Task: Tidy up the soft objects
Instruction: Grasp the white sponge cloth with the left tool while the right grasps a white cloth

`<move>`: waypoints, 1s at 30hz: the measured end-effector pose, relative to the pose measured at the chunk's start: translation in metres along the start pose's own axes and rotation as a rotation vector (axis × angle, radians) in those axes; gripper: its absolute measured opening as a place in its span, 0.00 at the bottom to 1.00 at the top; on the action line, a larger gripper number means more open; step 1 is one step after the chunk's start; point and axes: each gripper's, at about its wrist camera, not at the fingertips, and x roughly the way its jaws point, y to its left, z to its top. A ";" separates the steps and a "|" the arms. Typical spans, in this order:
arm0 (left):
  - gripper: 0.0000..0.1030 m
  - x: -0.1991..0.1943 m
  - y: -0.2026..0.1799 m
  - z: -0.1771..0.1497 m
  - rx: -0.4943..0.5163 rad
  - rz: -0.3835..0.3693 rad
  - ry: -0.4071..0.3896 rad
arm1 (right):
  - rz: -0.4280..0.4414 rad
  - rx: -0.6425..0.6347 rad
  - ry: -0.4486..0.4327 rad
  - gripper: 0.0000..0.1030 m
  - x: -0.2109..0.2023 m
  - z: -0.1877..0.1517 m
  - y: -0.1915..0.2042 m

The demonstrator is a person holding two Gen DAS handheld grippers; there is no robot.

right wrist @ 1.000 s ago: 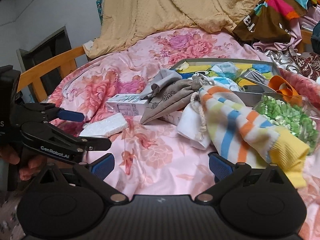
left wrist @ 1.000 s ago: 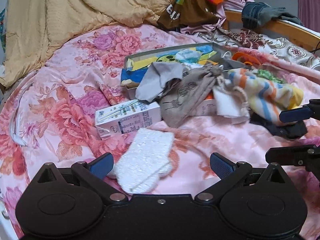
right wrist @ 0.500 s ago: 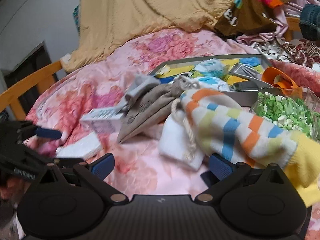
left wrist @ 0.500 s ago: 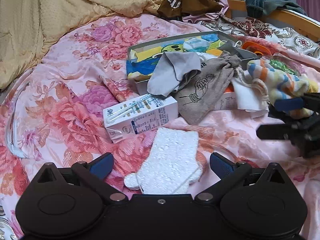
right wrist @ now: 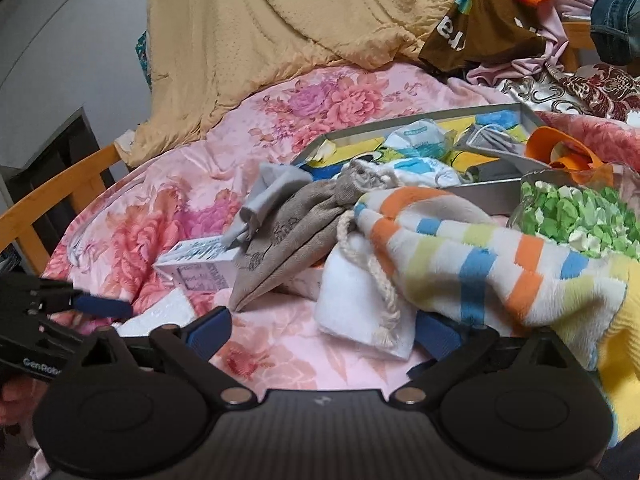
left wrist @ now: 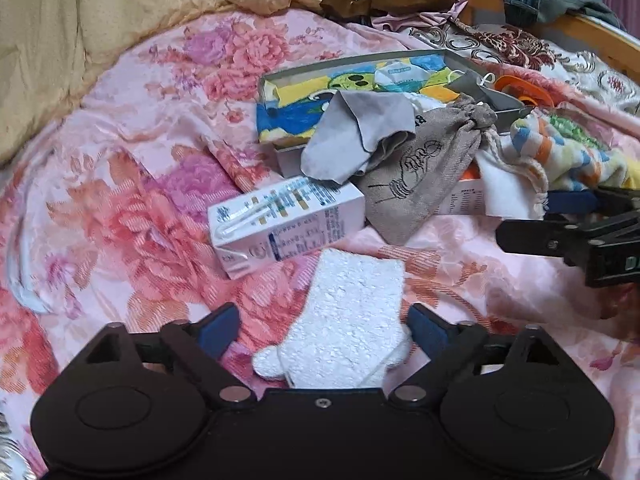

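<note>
Lying on the pink floral bed cover (left wrist: 132, 184) are one white foam piece with a rough grainy face (left wrist: 352, 320), one white milk carton with blue print (left wrist: 284, 220), one grey folded cloth (left wrist: 360, 136), one beige drawstring pouch (left wrist: 428, 172) and one soft striped towel in orange, blue and yellow (right wrist: 480, 256). The left gripper (left wrist: 320, 330) stands spread around the near end of the foam piece; its jaws have just been closing, and the right pad seems to touch the foam edge while the left pad stays apart. The right gripper (right wrist: 320, 334) is also wide, closing a little, with a white cloth corner (right wrist: 360, 308) between its pads, not pinched. Only the right wrist view shows the clear bag of green and white pieces (right wrist: 576, 216) and the wooden bed rail (right wrist: 56, 196). One shallow grey tray (left wrist: 344, 70) lies behind. Free cover remains to the left of the carton.
</note>
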 end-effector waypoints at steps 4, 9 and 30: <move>0.69 0.001 0.002 0.000 -0.058 -0.043 0.019 | -0.007 0.024 -0.012 0.81 -0.001 0.001 -0.004; 0.65 0.000 0.000 0.001 -0.091 -0.052 0.028 | -0.049 0.013 -0.006 0.57 0.000 0.001 -0.007; 0.65 -0.010 -0.013 0.001 -0.165 -0.117 -0.004 | -0.015 -0.056 0.003 0.09 -0.005 -0.004 0.009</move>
